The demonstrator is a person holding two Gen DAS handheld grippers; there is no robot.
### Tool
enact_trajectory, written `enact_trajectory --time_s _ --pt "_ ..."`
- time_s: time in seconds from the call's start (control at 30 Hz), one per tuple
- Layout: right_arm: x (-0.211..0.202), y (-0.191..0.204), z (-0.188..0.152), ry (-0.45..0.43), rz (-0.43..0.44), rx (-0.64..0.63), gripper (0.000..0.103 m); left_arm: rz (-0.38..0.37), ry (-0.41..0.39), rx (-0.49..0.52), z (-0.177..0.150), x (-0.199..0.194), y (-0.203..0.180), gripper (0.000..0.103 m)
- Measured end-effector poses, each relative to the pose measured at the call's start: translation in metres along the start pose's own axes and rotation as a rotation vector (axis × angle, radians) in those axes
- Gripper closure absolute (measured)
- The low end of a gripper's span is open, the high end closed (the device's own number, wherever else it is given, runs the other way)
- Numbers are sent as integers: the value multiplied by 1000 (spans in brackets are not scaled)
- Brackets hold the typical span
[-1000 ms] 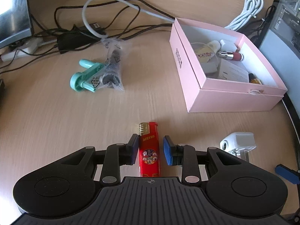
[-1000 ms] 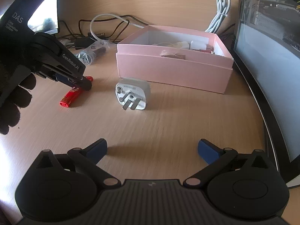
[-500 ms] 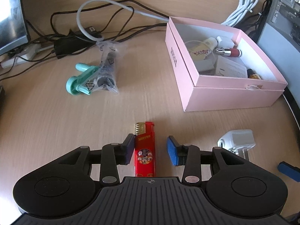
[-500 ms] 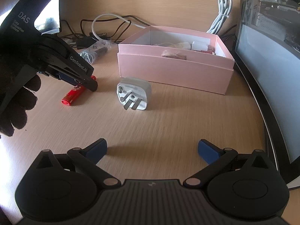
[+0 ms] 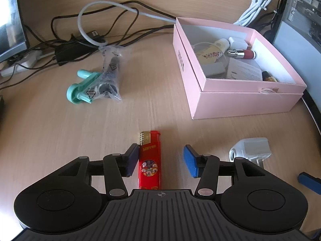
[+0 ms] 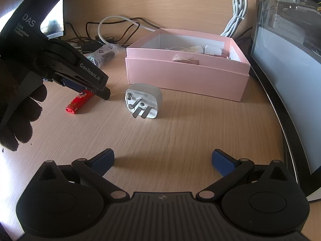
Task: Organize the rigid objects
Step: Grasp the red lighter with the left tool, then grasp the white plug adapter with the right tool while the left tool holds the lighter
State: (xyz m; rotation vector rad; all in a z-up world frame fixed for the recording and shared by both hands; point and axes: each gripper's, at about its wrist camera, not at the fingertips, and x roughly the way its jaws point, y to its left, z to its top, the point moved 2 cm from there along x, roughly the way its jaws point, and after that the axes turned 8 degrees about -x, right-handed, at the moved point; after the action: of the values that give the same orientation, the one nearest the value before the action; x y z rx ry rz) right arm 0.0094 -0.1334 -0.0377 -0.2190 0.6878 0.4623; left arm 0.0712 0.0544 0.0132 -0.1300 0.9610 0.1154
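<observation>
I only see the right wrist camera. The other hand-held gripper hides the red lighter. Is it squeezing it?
Observer: No. The left hand-held gripper has just been opening its jaws; the red plastic lighter lies on the wooden desk between them, unpinched.
Operator: What's in the pink cardboard box?
Observer: A red lipstick tube, among other small things.
Operator: Anything beside the clear plastic bag?
Observer: A teal plastic clip-like piece lies against it.

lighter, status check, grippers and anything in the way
Left gripper jaws just opened, red lighter loose between them on the desk. Right gripper open, empty. Pink box open; white plug lies clear of the lighter.
</observation>
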Motion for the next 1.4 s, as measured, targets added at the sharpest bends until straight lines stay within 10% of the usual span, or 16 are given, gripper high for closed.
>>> enact_trajectory --time_s 0.23,0.77,0.93,1.4 --pt "0 0 0 0 0 0 0 -22 -34 -9 -6 -6 7 76" --pt "32 10 43 16 65 30 11 -98 -33 51 -63 -51 32 75" --pt "47 22 66 -1 21 -32 54 -107 -23 80 -69 -57 35 76" --pt "-39 -11 57 7 18 -54 55 -341 -24 166 -58 -77 14 77"
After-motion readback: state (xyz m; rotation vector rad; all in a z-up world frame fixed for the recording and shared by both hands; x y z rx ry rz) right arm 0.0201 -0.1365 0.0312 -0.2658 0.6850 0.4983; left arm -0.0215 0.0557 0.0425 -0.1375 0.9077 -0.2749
